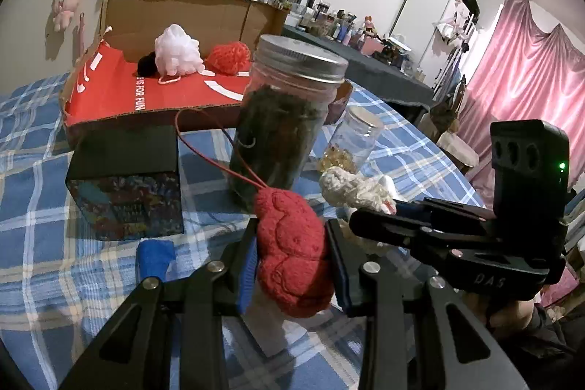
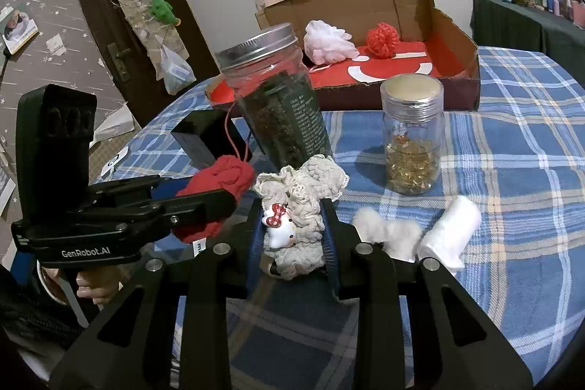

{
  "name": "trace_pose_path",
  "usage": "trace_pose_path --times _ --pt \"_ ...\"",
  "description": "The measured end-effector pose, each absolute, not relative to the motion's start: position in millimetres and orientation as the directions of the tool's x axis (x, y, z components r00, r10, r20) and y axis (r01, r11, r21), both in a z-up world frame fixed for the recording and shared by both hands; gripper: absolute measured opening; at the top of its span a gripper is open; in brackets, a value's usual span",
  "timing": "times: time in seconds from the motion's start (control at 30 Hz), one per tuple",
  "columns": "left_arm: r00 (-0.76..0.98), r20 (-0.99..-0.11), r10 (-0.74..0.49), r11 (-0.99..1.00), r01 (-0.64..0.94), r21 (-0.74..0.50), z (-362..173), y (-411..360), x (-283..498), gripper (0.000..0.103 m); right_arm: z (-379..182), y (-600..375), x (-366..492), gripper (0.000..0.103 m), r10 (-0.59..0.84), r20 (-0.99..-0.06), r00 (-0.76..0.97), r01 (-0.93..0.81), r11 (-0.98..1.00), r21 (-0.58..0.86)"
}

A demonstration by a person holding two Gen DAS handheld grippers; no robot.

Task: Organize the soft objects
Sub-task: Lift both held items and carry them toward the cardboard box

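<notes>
Box, open, far end of table: holds white and red puffs. Left gripper pinches red knit; right gripper pinches cream knit. Box lies ahead beyond tall jar, left gripper nearer.

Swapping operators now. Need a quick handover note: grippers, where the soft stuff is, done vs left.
Left hand-held gripper: shut on red knit piece.
Right hand-held gripper: shut on cream crochet piece.
Both are held above the table, short of the cardboard box.
Done: white mesh puff and red mesh puff lie in the box.
Left: box both held pieces, then the white fluffy piece and white roll on the plaid cloth.
</notes>
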State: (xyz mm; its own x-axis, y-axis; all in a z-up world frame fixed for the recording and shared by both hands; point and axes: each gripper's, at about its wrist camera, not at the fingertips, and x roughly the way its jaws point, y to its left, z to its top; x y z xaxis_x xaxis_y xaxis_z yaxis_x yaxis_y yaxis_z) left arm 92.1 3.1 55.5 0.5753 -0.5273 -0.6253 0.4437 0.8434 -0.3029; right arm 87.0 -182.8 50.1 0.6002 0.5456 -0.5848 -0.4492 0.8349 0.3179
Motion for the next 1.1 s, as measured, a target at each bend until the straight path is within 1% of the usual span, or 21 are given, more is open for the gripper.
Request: trace_pose_path --times 0.5,0.83,1.0,1.1 --pt "0.573 -0.632 -0.522 0.848 0.427 -0.314 56 13 94 0.037 47 -189 87 0.028 0.538 -0.594 0.598 -0.439 0.840 0.319" --pt "0.564 -0.631 -0.533 0.845 0.394 -0.361 63 50 87 0.037 50 -205 89 0.028 0.519 -0.614 0.594 -0.402 0.853 0.332" --pt "0.574 -0.638 -0.512 0.859 0.357 -0.367 68 75 86 0.037 50 -214 91 0.028 0.496 -0.636 0.592 -0.377 0.867 0.325" --pt "0.584 -0.660 -0.473 0.881 0.326 -0.342 70 88 86 0.037 52 -221 93 0.028 0.476 -0.647 0.595 -0.364 0.878 0.311"
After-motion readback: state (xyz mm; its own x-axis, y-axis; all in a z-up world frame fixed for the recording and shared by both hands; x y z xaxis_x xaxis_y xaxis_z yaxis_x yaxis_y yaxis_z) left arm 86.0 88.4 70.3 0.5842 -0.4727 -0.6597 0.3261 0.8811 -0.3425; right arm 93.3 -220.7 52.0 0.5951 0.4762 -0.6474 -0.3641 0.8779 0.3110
